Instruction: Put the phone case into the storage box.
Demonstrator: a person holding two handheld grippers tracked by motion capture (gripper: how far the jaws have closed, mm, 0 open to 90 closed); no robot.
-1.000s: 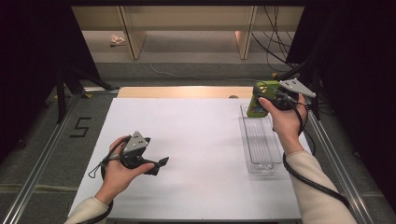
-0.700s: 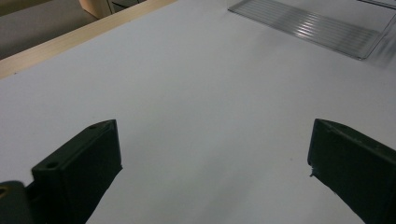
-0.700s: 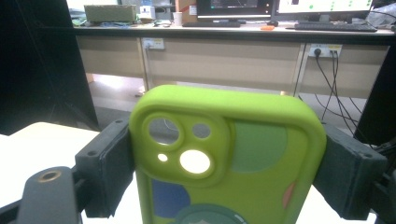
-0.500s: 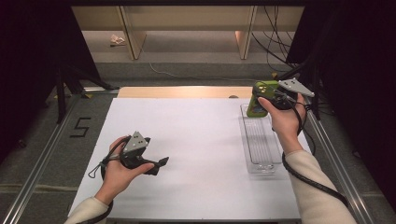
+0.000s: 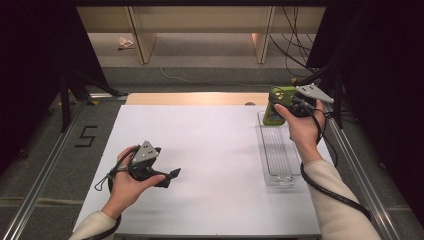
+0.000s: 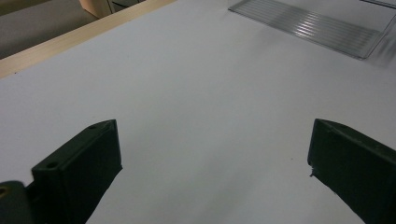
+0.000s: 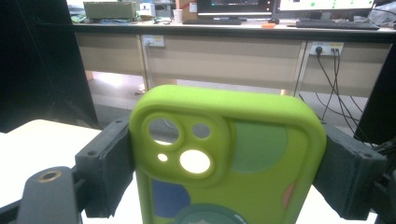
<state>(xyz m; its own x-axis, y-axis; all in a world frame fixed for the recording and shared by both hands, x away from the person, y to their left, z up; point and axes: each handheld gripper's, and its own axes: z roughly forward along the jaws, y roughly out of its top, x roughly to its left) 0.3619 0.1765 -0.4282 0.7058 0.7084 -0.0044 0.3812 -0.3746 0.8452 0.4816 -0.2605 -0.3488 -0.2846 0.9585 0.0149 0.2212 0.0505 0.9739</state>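
A bright green phone case (image 7: 224,158) with camera cut-outs stands upright between the jaws of my right gripper (image 7: 229,172), which press on both its sides. From above, that right gripper (image 5: 285,107) holds the green phone case (image 5: 274,106) in the air over the far end of a clear plastic tray (image 5: 277,150). My left gripper (image 5: 167,176) hovers low over the white tabletop (image 5: 210,150) at the left. Its jaws (image 6: 210,177) stand wide apart with nothing between them.
The clear ribbed tray (image 6: 313,25) lies lengthwise along the right side of the white tabletop. A wooden strip (image 5: 195,98) borders the far edge. Metal rails (image 5: 50,150) run along both sides, and cables (image 5: 300,35) hang at the back right.
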